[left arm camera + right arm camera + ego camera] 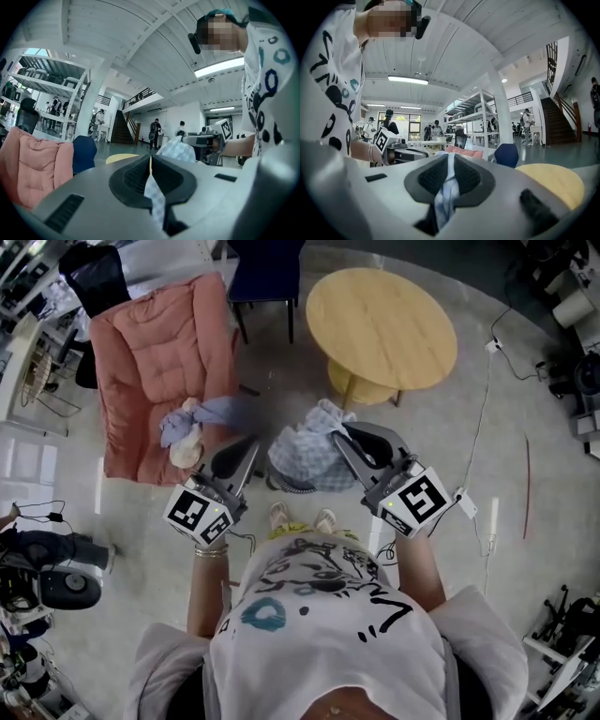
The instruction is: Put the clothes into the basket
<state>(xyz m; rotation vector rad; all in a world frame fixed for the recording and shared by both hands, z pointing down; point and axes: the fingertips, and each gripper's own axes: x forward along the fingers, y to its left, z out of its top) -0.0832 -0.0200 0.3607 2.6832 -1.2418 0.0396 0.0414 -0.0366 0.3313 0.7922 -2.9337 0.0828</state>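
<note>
Left tongs [253,442], right tongs [338,436] — both clamped.

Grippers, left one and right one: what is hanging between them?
A blue-and-white checked cloth hangs between the left gripper and the right gripper, pinched by both. The head view shows it best.

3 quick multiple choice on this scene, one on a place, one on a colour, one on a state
1. Where do the loose clothes lie? A floor B pink seat C shelf
2. The round table top is: A black B white C light wood
3. The left hand-held gripper and right hand-held gripper are: A both shut on the checked garment B both open C one open, one shut

1 B, they sit bunched on its cushion; 2 C, the top is pale wood; 3 A, checked cloth is pinched between each pair of jaws.
</note>
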